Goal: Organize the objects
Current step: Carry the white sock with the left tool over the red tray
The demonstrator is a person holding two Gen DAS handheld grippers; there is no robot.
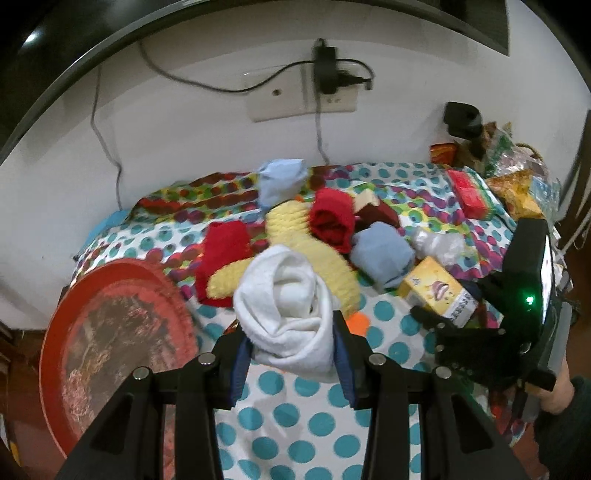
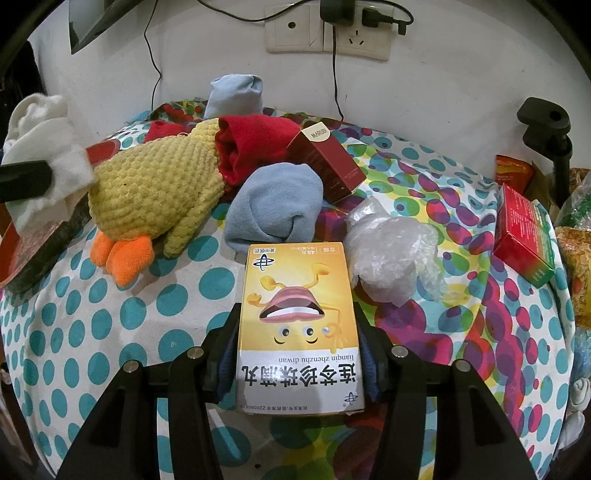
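My left gripper [image 1: 290,343] is shut on a rolled white sock [image 1: 288,306] and holds it above the polka-dot cloth, beside the red tray [image 1: 110,332]. The sock also shows at the left of the right wrist view [image 2: 40,147]. My right gripper [image 2: 297,332] is shut on a yellow medicine box [image 2: 295,325] with a cartoon face; the box shows in the left wrist view [image 1: 436,291]. On the table lie a yellow plush duck [image 2: 155,188], red socks [image 2: 251,144], two blue rolled socks [image 2: 273,206] [image 2: 234,96] and a dark red box [image 2: 325,162].
A crumpled clear plastic bag [image 2: 391,247] lies right of the yellow box. A red and green box [image 2: 524,236] and snack packets [image 1: 517,184] sit at the right edge. A black clamp stand [image 2: 546,129] and wall sockets with cables [image 2: 332,29] are behind.
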